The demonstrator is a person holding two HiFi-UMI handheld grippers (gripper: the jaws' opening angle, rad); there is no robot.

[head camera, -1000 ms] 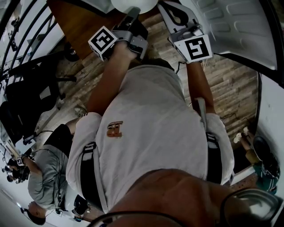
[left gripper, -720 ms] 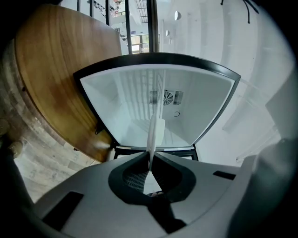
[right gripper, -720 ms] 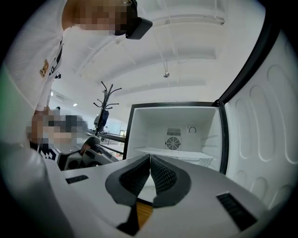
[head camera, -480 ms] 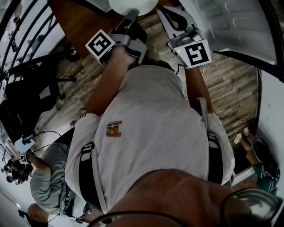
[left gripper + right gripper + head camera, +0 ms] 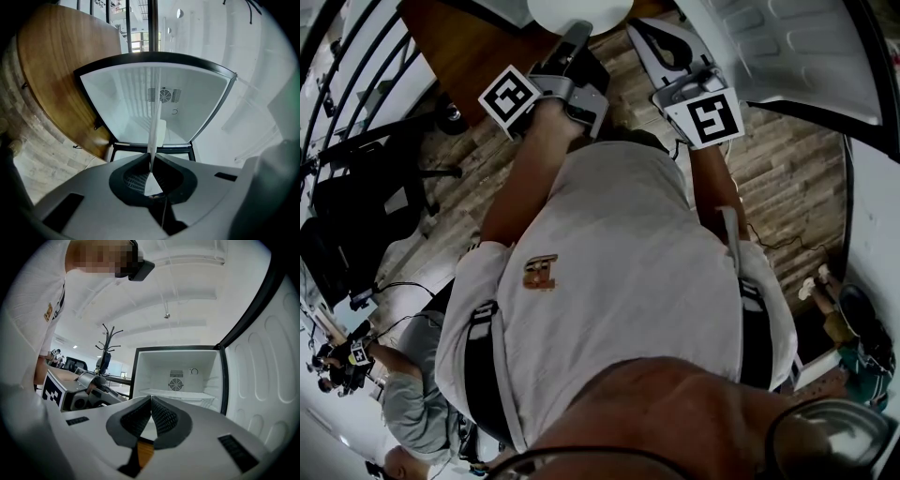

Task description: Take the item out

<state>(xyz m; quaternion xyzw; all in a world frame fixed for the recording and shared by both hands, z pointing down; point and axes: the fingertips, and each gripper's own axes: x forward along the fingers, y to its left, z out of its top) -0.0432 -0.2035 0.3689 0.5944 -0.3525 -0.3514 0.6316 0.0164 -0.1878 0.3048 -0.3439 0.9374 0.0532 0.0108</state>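
My left gripper (image 5: 578,36) (image 5: 151,161) is shut on a thin white plate-like item (image 5: 156,123), seen edge-on in the left gripper view, running up from the jaws. In the head view the same item shows as a white round disc (image 5: 577,11) at the top edge. It hangs in front of the open, bare white fridge compartment (image 5: 123,101) (image 5: 154,371). My right gripper (image 5: 649,28) (image 5: 151,398) is beside the left one, its jaws pressed together with nothing between them. The left gripper's body (image 5: 79,392) shows at the left of the right gripper view.
The fridge door (image 5: 797,56) (image 5: 269,371) stands swung open on the right. A brown wooden panel (image 5: 473,47) (image 5: 51,79) lies left of the fridge. Black chairs (image 5: 366,197) stand at the left, and a bystander (image 5: 412,403) is at the lower left.
Both grippers have shifted slightly down and left in the head view, the left still gripping the white item. The bystander at the lower left has moved down the frame.
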